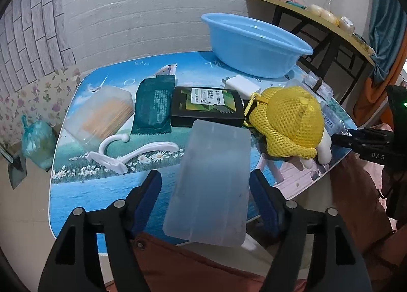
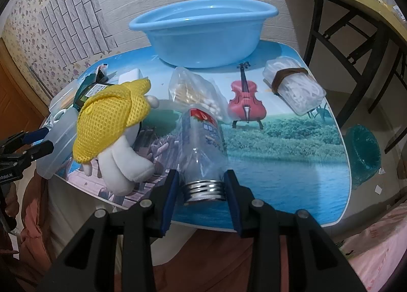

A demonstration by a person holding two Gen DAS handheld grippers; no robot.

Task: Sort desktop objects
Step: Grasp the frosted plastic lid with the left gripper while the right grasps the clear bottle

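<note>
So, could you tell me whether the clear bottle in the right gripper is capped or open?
Open. The clear bottle's bare metallic screw thread shows between the right gripper's fingers, with no cap on it.

Probably a home: floral wallpaper (image 2: 23,30), pink bedding (image 2: 376,236), cluttered shelf (image 1: 318,16).

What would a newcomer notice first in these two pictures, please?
Probably the bright yellow mesh plush toy lying near the front edge of the picture-printed table, and the big light-blue basin at the back by the wall. Then the two grips: the right gripper clamps a clear bottle at its threaded neck, and a frosted plastic lid sits between the left gripper fingers.
</note>
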